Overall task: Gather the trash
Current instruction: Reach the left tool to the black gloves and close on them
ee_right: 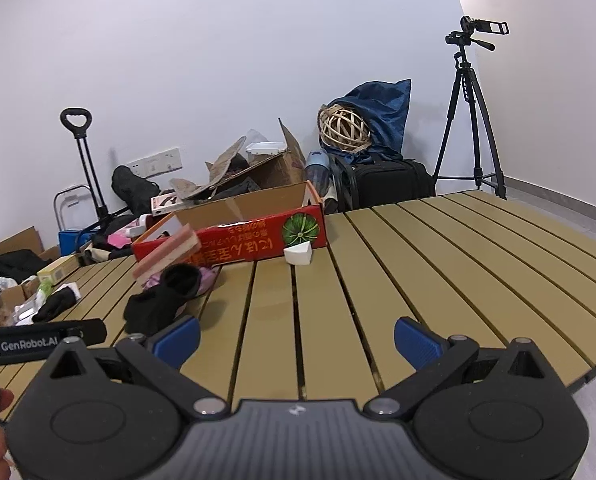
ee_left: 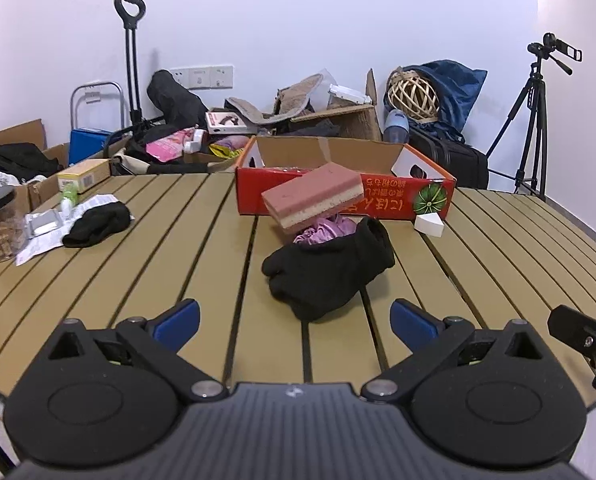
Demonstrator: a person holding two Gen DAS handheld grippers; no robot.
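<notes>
Left gripper [ee_left: 295, 320] jaws spread, empty, black sock [ee_left: 330, 270] just ahead, right gripper [ee_right: 298, 338] jaws spread, empty

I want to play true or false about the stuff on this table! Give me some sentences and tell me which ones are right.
1. The sponge leans against the red box. True.
2. The left hand-held gripper is squeezing the black glove. False: it is open and holds nothing; the glove lies ahead of it on the table.
3. A white wedge sits on the table by the red box. True.
4. The right hand-held gripper holds the sponge. False: it is open, with only bare slats between its fingers.
5. The tripod stands on the table. False: it stands on the floor beyond the table.
</notes>
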